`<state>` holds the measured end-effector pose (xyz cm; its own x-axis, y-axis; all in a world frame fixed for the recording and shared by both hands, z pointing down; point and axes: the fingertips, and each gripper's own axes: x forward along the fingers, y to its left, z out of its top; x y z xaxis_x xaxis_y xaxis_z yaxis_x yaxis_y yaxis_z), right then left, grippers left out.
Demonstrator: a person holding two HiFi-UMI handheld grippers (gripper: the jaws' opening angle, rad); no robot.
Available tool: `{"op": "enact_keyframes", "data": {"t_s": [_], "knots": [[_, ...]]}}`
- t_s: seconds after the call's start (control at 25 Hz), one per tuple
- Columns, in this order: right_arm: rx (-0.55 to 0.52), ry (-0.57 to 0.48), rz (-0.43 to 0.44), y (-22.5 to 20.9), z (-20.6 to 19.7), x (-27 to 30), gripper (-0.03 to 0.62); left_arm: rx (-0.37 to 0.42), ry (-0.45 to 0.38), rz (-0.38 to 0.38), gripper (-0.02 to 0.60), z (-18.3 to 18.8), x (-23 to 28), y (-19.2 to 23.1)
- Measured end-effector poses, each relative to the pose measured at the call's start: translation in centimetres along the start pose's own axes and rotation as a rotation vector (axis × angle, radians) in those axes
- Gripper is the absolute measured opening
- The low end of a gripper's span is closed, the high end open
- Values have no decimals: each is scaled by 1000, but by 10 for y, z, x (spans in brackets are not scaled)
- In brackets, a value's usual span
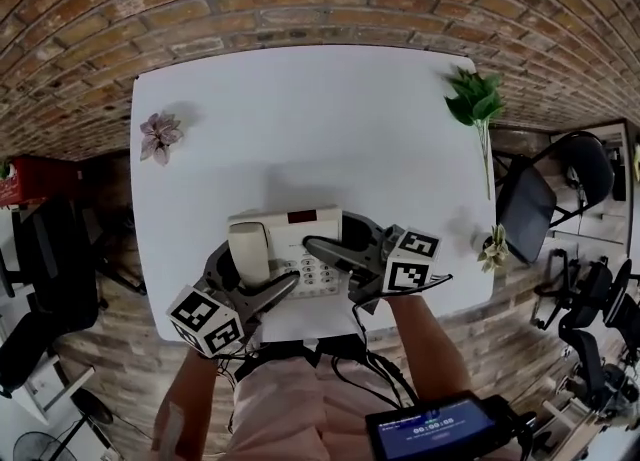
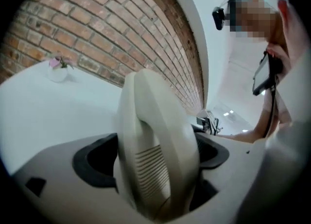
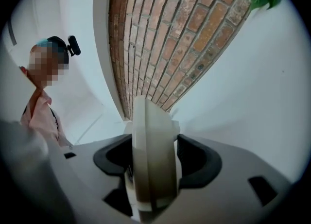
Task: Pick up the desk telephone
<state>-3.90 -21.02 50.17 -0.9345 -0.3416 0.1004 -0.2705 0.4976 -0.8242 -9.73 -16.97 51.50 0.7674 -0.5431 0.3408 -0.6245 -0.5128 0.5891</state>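
At the front edge of the bench (image 1: 300, 109), the desk telephone (image 1: 300, 234) sits between both claws: the left claw (image 2: 158, 150) gapes wide around its front-to-back handset (image 1: 250, 254), and the right claw (image 3: 153, 160) is clamped on its right side.

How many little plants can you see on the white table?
3. A pinkish flower near the far left corner, a green leafy sprig near the far right corner, and a small pale plant at the right edge. None seem hidden.
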Motion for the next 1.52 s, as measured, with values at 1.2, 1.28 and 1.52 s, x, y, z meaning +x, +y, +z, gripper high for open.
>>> {"op": "enact_keyframes", "data": {"t_s": [1.2, 1.28, 1.52], "knots": [[-16, 142, 104, 25, -41, -2, 214, -65, 21, -216, 469, -7, -3, -14], [-9, 127, 95, 24, -38, -2, 215, -53, 23, -181, 468, -5, 0, -12], [-104, 147, 98, 35, -31, -2, 215, 12, 34, -128, 466, -4, -3, -18]]}}
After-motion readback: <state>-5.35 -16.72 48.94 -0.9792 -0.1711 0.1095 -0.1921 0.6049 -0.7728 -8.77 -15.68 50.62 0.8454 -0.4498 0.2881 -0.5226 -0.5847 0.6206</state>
